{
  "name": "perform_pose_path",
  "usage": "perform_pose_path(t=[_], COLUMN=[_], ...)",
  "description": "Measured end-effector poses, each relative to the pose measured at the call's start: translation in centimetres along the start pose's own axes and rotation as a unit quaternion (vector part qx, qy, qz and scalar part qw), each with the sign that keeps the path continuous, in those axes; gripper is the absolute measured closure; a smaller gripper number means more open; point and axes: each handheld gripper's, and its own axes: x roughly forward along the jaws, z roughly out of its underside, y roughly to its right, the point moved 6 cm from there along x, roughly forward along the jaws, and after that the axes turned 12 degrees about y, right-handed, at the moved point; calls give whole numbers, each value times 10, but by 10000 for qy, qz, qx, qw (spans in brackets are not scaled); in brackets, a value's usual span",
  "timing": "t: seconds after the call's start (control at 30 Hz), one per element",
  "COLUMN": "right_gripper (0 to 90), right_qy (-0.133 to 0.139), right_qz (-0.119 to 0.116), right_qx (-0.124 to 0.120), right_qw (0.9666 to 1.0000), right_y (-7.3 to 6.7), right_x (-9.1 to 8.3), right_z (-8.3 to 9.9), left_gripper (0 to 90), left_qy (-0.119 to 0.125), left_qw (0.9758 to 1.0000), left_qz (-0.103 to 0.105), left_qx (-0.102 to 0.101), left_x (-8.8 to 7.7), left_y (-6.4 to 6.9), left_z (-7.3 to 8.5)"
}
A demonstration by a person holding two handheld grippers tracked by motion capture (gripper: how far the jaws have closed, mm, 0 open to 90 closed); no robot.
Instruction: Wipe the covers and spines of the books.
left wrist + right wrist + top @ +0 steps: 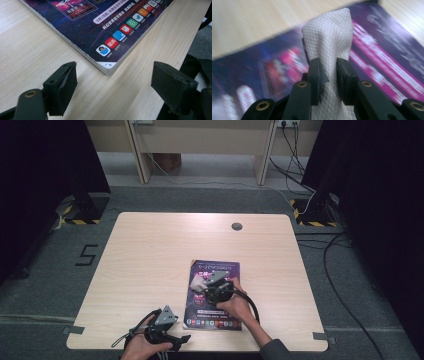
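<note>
a white cloth [329, 50] is pinched between the narrow jaws of the right gripper [328, 82], its free end standing past the pads over the cover of a purple magazine [214, 292]. in the high view the magazine lies in the lower centre of the frame, on the near half of the table [150, 250], with the right gripper [216, 287] over its middle. the step in hand is judged to be wiping the cover. for a clean pass, the cloth is best kept flat against the glossy surface, pressure kept light so the magazine is not dragged, and strokes carried from the spine side outward to the edges. the left gripper [113, 82] is held with jaws wide and nothing between them, low on the table at the lower left of the high view; in its own view the near corner of the magazine [107, 66] lies just ahead of the jaws, apart from both pads. that corner could be pinned if the magazine slides. 1 grommet hole [237, 226] is noted in the upper centre of the table, well apart. cables [345, 285] run on the floor at the right. nothing is seen in the way of the wipe.
</note>
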Motion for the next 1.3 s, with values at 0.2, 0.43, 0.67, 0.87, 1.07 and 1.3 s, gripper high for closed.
perform_pose_path(t=[0.2,0.43,0.67,0.87,1.07,1.3], right_gripper=[748,750,749,748,746,747], right_qy=[-27,-17,-80,-5,17,27], right_qz=[570,911,980,638,304,-50], right_qx=[450,750,630,528,256,-7], right_qw=[9974,9930,9932,9966,9992,10000], right_y=[43,68,64,39,8,-27], right_x=[-27,-40,-38,-28,-16,-10], right_z=[24,36,34,25,13,5], left_gripper=[202,201,202,201,202,202], left_qy=[-10,-26,-27,-20,-11,-5], left_qw=[10000,10000,10000,10000,10000,10000], left_qz=[23,50,58,47,18,8], left_qx=[14,44,70,53,76,62], left_x=[1,3,2,1,1,1], left_y=[0,1,0,0,-1,-1], left_z=[-1,-1,-1,-1,-1,-1])
